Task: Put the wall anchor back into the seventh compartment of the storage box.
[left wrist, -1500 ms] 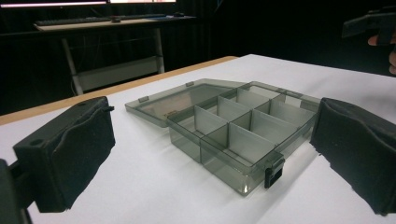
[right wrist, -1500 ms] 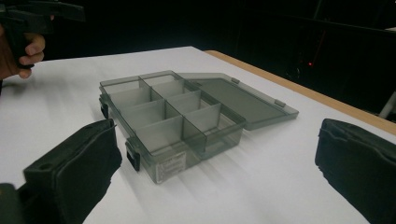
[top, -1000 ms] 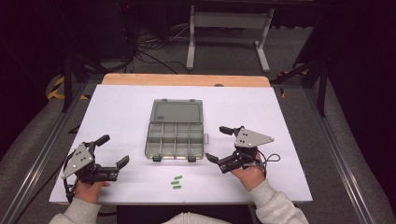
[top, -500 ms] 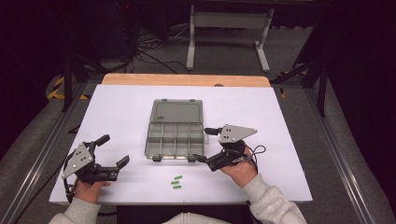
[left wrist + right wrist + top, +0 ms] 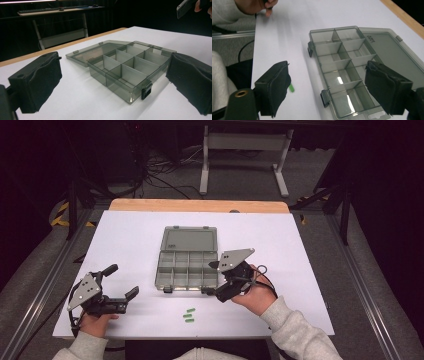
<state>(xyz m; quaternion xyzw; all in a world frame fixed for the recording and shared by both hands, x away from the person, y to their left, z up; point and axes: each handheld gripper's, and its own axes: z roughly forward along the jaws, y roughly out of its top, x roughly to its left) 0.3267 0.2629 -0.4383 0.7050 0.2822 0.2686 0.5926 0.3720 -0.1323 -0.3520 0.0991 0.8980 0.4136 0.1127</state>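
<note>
The person's left hand [image 5: 95, 321] grips the black two-jaw left gripper [image 5: 122, 287] low at the left, its grey three-cornered plate tilted outward and its jaws spread wide with nothing between them. The right hand [image 5: 257, 296], in a pale grey sleeve, holds the black two-jaw right gripper [image 5: 216, 279] raised and turned inward, plate uppermost. Its jaws have just been closing, yet they stand well apart, and the pads [image 5: 277, 85] press on nothing.
</note>
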